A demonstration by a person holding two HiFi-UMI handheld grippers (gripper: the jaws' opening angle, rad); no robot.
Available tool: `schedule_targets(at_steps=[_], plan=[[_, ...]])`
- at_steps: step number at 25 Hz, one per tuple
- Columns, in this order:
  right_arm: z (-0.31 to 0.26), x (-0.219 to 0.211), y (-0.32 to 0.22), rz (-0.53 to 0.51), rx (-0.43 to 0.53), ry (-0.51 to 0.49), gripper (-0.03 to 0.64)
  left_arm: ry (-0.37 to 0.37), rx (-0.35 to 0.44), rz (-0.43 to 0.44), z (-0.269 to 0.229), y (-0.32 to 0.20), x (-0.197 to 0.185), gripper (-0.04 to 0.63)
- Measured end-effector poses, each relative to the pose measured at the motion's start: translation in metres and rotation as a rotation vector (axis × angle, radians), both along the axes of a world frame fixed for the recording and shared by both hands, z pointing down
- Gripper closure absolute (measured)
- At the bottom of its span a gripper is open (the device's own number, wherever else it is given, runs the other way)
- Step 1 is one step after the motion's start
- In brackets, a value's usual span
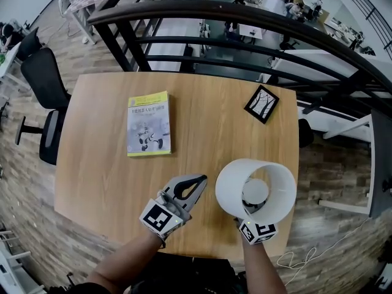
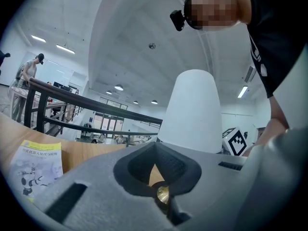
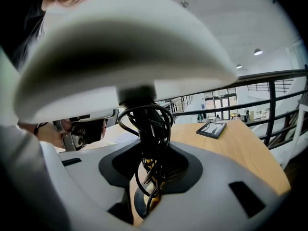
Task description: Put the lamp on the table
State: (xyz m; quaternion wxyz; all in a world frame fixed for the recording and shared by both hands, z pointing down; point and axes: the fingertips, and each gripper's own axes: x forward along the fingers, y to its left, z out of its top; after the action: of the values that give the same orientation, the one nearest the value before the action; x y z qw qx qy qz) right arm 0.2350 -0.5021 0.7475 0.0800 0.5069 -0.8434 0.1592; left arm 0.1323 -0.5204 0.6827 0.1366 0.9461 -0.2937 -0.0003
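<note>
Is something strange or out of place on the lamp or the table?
The lamp has its black cord wound in loops round the stem, where the right gripper clamps it. Book and picture frame lie flat.

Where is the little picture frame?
In the head view, the small black picture frame lies on the wooden table's far right side, beyond the white lamp.

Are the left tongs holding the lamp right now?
No, the left tongs are shut on nothing beside the lamp; the right tongs clamp its stem.
</note>
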Motion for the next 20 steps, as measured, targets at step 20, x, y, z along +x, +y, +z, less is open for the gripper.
schedule_targets(at_steps=[20], plan=[[-0.006, -0.004, 0.006, -0.005, 0.042, 0.026, 0.432, -0.011, 0.009, 0.005, -0.009, 0.011, -0.005, 0.588]])
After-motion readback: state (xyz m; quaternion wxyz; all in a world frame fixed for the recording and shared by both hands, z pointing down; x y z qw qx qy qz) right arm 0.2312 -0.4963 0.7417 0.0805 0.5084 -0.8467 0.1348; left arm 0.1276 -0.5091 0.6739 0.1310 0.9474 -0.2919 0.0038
